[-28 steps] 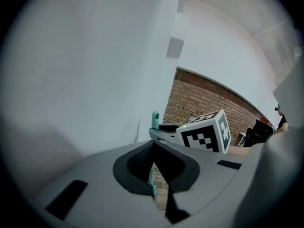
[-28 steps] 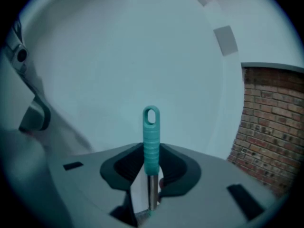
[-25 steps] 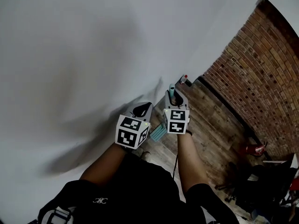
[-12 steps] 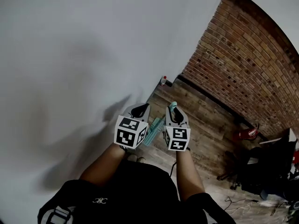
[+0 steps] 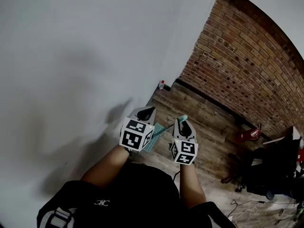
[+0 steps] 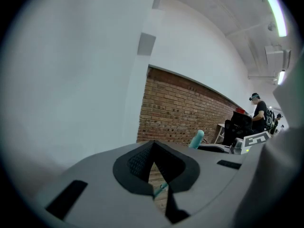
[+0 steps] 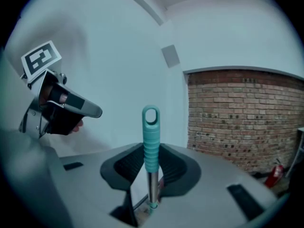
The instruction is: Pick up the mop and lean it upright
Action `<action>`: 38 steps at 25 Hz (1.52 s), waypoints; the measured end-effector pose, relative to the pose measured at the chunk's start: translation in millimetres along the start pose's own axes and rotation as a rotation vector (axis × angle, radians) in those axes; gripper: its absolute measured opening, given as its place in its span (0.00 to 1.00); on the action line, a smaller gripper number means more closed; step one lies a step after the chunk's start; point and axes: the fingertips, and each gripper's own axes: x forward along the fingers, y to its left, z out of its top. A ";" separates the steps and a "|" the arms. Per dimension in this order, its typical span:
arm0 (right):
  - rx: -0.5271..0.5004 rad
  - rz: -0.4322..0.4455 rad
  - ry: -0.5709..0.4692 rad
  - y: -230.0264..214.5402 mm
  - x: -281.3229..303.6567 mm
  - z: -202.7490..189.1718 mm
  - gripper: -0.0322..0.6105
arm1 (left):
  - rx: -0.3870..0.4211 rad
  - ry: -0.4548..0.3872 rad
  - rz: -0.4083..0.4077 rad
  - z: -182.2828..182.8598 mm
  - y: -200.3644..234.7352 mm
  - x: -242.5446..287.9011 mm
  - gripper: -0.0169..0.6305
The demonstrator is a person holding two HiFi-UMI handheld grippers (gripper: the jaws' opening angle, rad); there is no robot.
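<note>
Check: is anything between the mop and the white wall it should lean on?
Nothing visible does. The right hand-held gripper holds the mop handle by the bare white wall; a small bottle stands apart, at the corner.

Black short-sleeved top (image 5: 133, 189), small white logo (image 5: 100, 204), pale strap (image 5: 57, 218) at one shoulder. I note left gripper (image 5: 147, 111) and right gripper (image 5: 184, 123): grey shells, black pads, black-and-white marker cubes (image 5: 135, 136).

White wall (image 5: 71, 56) crowds the left gripper's (image 5: 145, 112) left; brick wall (image 5: 247, 65) stands ahead; wooden floor (image 5: 209, 122) to its right seems passable.
</note>
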 end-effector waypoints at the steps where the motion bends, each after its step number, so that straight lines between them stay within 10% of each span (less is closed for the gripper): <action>1: 0.005 -0.006 0.001 -2.2 1.0 -0.3 0.22 | 0.000 0.001 -0.002 -0.5 0.8 1.7 0.02; 38: 0.017 0.001 -0.005 -11.8 7.6 2.1 0.22 | -0.028 -0.053 -0.010 13.6 -4.0 13.1 0.02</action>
